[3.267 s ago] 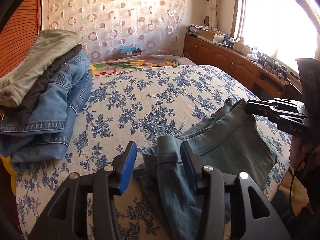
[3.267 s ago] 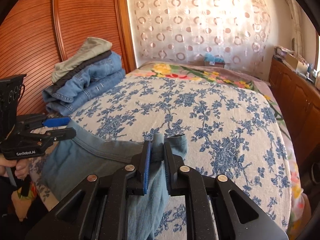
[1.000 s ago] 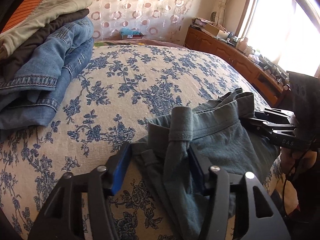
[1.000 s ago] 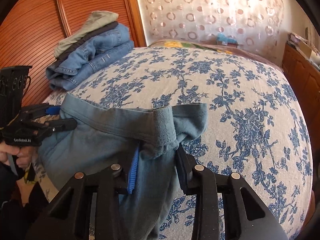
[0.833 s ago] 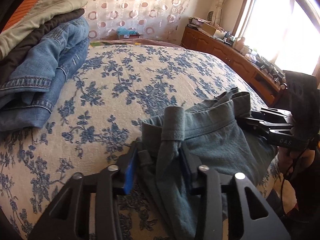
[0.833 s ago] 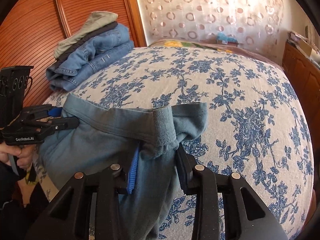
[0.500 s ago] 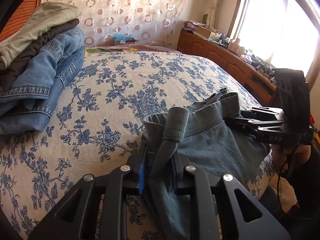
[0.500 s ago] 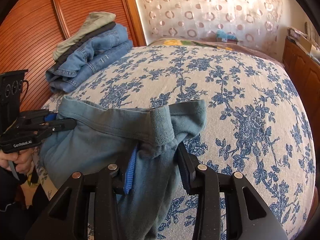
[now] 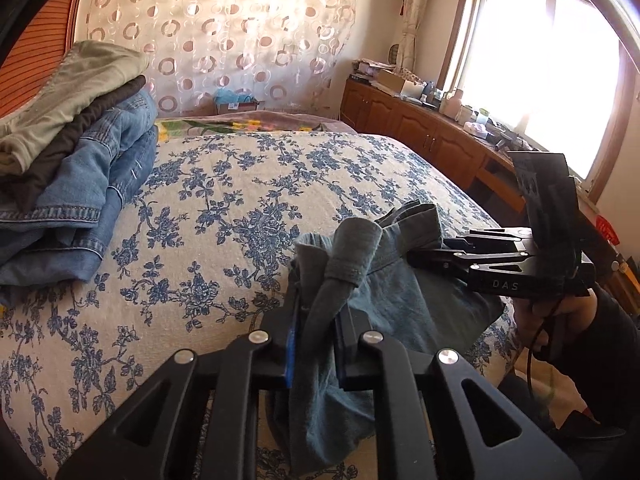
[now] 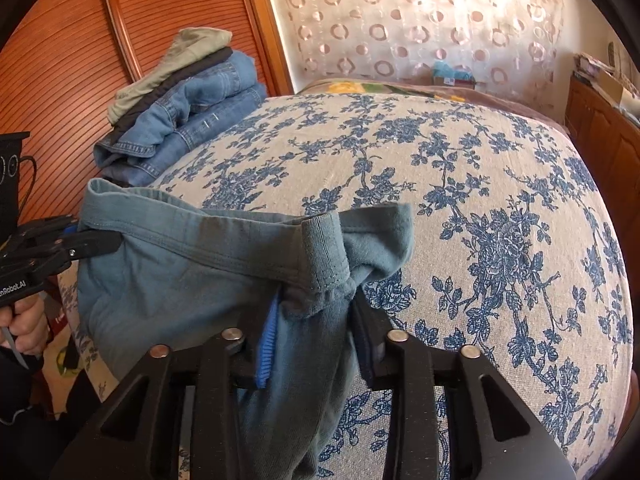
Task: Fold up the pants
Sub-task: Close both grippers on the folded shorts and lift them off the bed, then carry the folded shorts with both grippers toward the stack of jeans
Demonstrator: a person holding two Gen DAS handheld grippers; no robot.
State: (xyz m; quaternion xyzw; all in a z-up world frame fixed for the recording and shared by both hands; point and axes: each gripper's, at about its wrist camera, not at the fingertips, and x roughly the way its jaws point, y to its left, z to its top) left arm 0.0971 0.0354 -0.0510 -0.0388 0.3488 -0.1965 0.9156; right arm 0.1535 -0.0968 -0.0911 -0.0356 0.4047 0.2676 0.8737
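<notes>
Bed with a blue-floral cream cover fills the space ahead of both grippers, circle-print curtain behind it; folded stack of jeans and khaki pants sits far left, clear of the work. Left gripper is closing, clenched on the waistband of the teal cotton pants; right gripper is closing with waistband bunched between its pads. Only the left view shows the sunlit window and wooden cabinets; only the right shows the ribbed wooden door.

Bed with blue floral cover; circle-patterned curtain behind; ribbed wooden panel on one side; bright window above cluttered wooden cabinets
</notes>
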